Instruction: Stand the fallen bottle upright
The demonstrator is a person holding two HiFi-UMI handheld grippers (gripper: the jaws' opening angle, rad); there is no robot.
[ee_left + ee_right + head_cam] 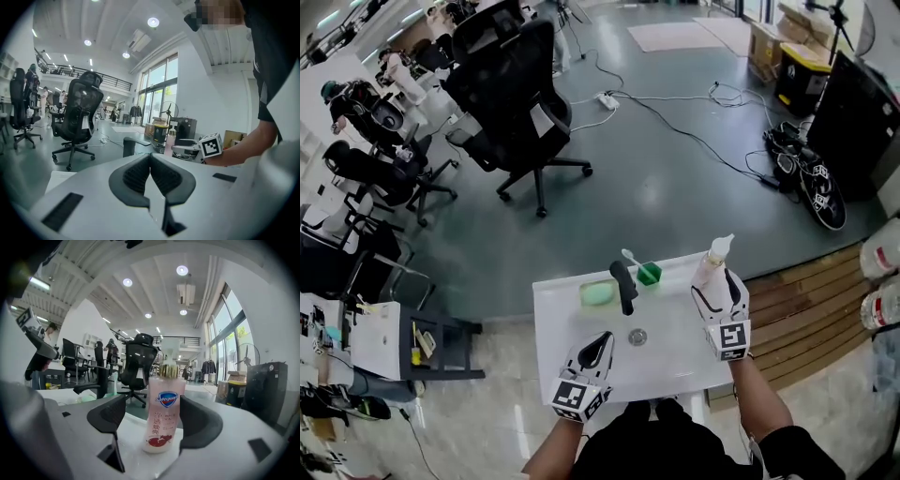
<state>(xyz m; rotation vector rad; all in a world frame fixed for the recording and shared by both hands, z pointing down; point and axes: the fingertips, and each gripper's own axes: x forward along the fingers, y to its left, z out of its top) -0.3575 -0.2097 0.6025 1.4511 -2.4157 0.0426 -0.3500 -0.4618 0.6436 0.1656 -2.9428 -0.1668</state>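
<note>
A pale pink pump bottle (712,262) stands upright at the far right corner of the white table (675,367). My right gripper (720,287) is just behind it, open. In the right gripper view the bottle (163,413) stands between the two pads (108,417), with a gap on the left side; neither pad presses on it. My left gripper (602,346) hovers over the table's front left, shut and empty. In the left gripper view its pads (165,177) meet with nothing between them, and the right gripper's marker cube (211,145) shows ahead to the right.
On the table's far side stand a black faucet-like post (623,286), a pale green soap (598,293) and a green cube holding a toothbrush (649,273). A round drain (637,337) sits mid-table. A black office chair (525,103) is beyond; wooden boards (806,309) lie right.
</note>
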